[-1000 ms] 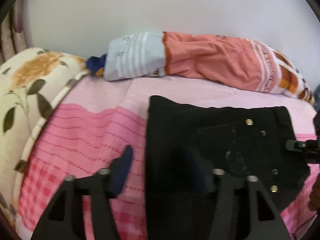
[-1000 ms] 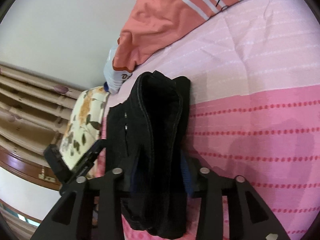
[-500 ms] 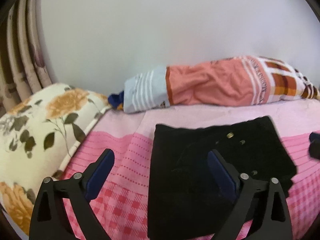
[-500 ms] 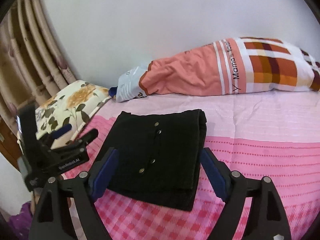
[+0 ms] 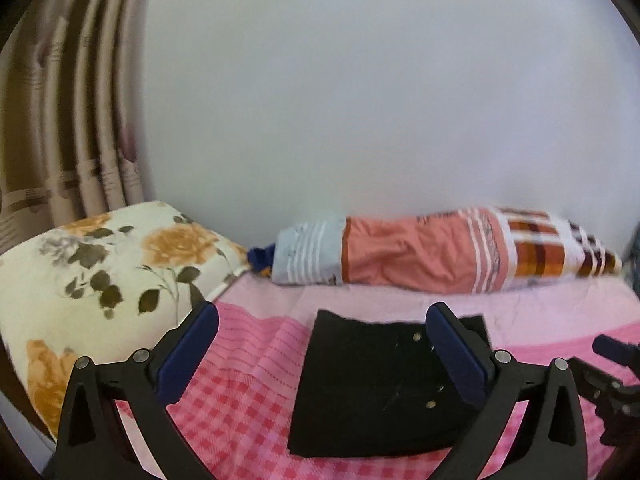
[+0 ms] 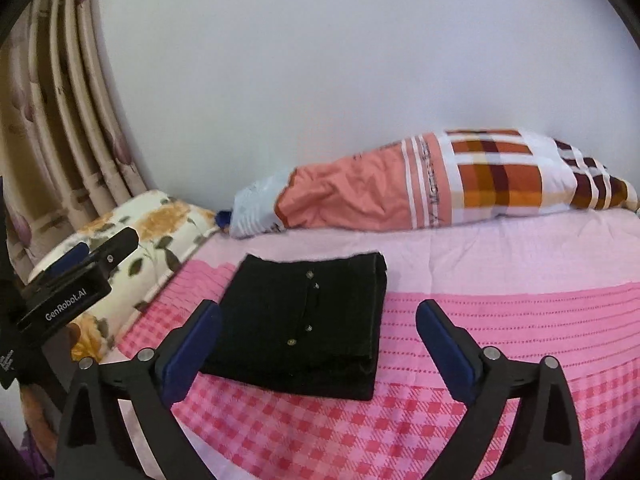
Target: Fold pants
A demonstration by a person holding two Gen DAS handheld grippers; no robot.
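The black pants (image 5: 380,384) lie folded into a flat rectangle on the pink bedsheet (image 5: 240,360), small metal buttons facing up. My left gripper (image 5: 323,312) hovers above and in front of them. Its jaws are opening wide and nothing is between the blue pads. In the right wrist view the same pants (image 6: 304,320) lie left of centre. My right gripper (image 6: 317,308) is raised off them too, jaws opening, nothing held. The left gripper's body (image 6: 80,280) shows at the left edge, and the right gripper's tip (image 5: 612,360) shows at the far right.
A floral pillow (image 5: 100,272) lies at the left end of the bed. A long orange and plaid bolster (image 5: 432,256) runs along the white wall behind the pants. Beige curtains (image 5: 72,120) hang at the left. Pink sheet (image 6: 500,320) stretches to the right.
Both grippers let go of the pants, spread their jaws wide and drew up and back. The pants now rest folded on the bed, farther away in both views.
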